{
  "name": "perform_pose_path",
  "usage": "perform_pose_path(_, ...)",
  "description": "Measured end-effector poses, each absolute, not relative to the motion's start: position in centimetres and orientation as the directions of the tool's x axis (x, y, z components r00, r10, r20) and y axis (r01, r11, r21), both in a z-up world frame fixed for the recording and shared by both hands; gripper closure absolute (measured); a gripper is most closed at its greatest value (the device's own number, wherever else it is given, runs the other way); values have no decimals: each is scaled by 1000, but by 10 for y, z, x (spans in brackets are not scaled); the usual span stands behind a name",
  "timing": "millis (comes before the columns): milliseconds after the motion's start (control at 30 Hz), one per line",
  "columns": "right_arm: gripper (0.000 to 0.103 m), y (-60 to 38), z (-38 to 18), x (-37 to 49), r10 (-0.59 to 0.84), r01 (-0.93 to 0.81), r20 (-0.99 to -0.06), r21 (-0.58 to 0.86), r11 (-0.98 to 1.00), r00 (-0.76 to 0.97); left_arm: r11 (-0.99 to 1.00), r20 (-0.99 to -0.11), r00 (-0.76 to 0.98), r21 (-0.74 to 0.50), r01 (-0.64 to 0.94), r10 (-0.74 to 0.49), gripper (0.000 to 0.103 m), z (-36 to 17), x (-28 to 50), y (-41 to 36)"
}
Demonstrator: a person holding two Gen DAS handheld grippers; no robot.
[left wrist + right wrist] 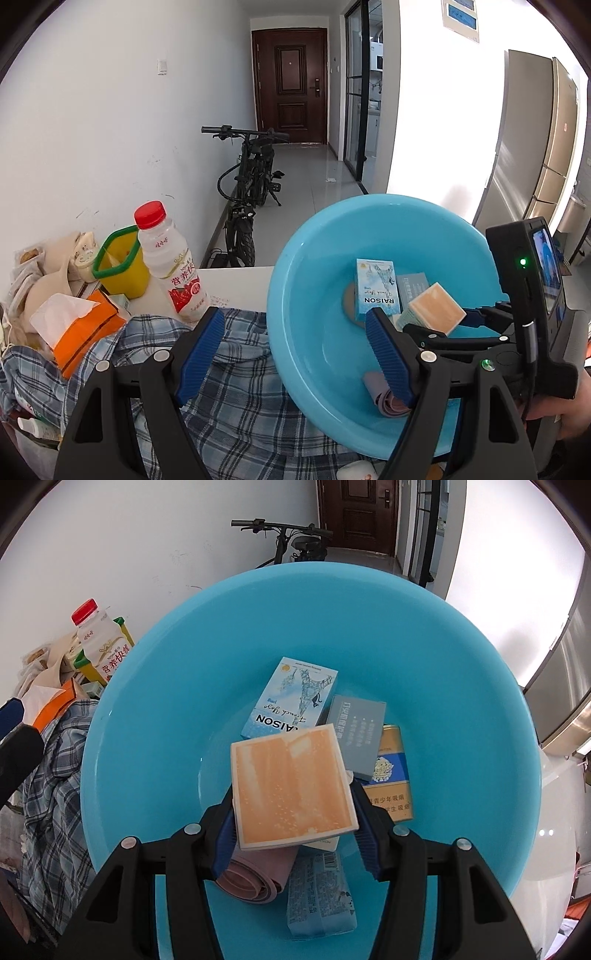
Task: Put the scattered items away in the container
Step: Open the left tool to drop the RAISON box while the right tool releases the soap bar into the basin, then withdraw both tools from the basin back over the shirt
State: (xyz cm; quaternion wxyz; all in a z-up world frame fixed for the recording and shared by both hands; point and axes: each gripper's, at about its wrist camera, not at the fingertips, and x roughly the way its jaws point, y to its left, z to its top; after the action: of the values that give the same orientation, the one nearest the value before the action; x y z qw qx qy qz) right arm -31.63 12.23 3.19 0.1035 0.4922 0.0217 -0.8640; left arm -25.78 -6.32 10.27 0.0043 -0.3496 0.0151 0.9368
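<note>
A blue plastic basin (147, 686) (291, 280) holds a light-blue RAISON box (291, 698) (375, 288), a grey box (358, 734), a gold and blue cigarette pack (391, 786), a rolled pink cloth (255, 878) (384, 397) and a blue packet (319, 901). My right gripper (295, 834) (443, 325) is shut on an orange box (291, 786) (437, 308), held over the basin's inside. My left gripper (295, 354) is open and empty, over the basin's left rim and a plaid shirt (229, 398).
Left of the basin lie the plaid shirt (55, 775), an orange tissue pack (81, 328), a red-capped drink bottle (170, 258) (103, 646), a yellow cup with green rim (120, 262) and paper bags. A bicycle (251, 184) stands in the corridor beyond.
</note>
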Motion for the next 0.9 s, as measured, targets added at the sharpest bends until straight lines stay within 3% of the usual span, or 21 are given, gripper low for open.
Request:
perform_pose_path(100,45,126,33,-317,-143,177,-852,61,-982,-504,-999,-646,-763,34,-16,-10,22,101,-255,-62)
perform_pose_path(167,36,129,36,-316,-162,184,-852,79,-980,-499,-999,-650,-759,48,-19,-17,22,101,-255,-61)
perform_pose_path(900,36,147,118,-202,-203,259,-739,40,-965,-643,-996,-654,-755,22,-82,47,22,130,-183,-33)
